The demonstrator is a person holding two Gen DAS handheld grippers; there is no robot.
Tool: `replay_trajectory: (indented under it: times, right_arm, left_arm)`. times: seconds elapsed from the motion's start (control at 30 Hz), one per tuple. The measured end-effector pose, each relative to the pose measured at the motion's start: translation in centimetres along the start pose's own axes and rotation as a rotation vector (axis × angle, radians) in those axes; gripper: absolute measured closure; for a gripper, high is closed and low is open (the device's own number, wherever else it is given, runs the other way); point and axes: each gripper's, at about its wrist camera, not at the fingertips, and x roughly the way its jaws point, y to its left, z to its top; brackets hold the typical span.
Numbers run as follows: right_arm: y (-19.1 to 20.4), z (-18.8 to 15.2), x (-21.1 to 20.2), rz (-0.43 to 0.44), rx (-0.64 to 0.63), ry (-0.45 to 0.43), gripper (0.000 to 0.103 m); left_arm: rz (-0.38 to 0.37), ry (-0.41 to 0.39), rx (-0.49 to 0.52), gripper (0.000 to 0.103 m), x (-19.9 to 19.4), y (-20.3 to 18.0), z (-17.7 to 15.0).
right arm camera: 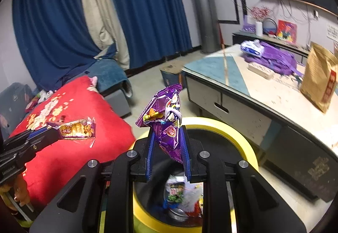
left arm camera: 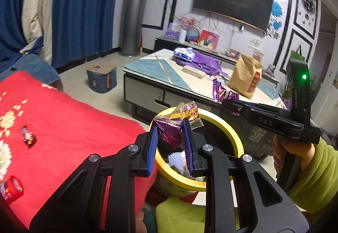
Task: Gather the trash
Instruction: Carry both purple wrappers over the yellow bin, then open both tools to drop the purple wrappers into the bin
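Observation:
My left gripper [left arm camera: 170,125] is shut on a crumpled purple and gold wrapper [left arm camera: 179,121], held over the near rim of the yellow-rimmed trash bin [left arm camera: 232,133]. In the right wrist view the left gripper [right arm camera: 56,132] shows at the left with that wrapper [right arm camera: 77,128] over the red cushion. My right gripper [right arm camera: 166,133] is shut on a purple snack bag [right arm camera: 166,114] above the same bin [right arm camera: 236,133], which holds several pieces of trash [right arm camera: 181,197]. The right gripper [left arm camera: 229,104] also shows in the left wrist view.
A red flowered cushion [left arm camera: 69,127] lies left of the bin, with a small candy wrapper [left arm camera: 28,137] and a red cup [left arm camera: 12,188] on it. The coffee table [left arm camera: 152,70] behind the bin carries a brown paper bag [left arm camera: 246,76], purple wrappers [left arm camera: 221,91] and a purple backpack [left arm camera: 202,62].

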Motion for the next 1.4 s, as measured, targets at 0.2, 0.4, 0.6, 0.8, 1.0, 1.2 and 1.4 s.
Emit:
replay_trajectory:
  times: [0.2,0.4,0.6,0.8,1.0,1.2,1.4]
  right_arm:
    - [-2.7,-1.3,1.0,-0.027,0.051,0.047,0.081]
    - [-4.1,-2.3,1.9,-0.042,0.073,0.081,0.081]
    - [-4.9,-2.8,2.6,-0.045,0.097,0.114,0.08]
    - [-5.1,-3.1,3.0,-0.044,0.107,0.128,0.079]
    - [-5.5,-3.0,3.1,-0.051,0.124,0.131,0.065]
    - [-6.3,-2.9,2.7,-0.06,0.165,0.11,0.045]
    - [-5.9,-2.7,2.2,-0.063,0.163,0.082,0.037]
  left_arm:
    - [-0.025,0.037,0.045,0.086,2.2,-1.8,-0.5]
    - [-0.036,0.077,0.082,0.086,3.9,-2.7,-1.4]
    - [-0.048,0.123,0.095,0.086,5.5,-3.3,-2.3]
    - [-0.05,0.159,0.111,0.085,6.9,-3.8,-2.9]
    - [-0.058,0.189,0.102,0.077,7.9,-3.8,-3.2]
    - [-0.056,0.175,0.06,0.034,7.4,-3.0,-3.3]
    - [-0.025,0.149,0.002,0.011,6.2,-1.8,-2.8]
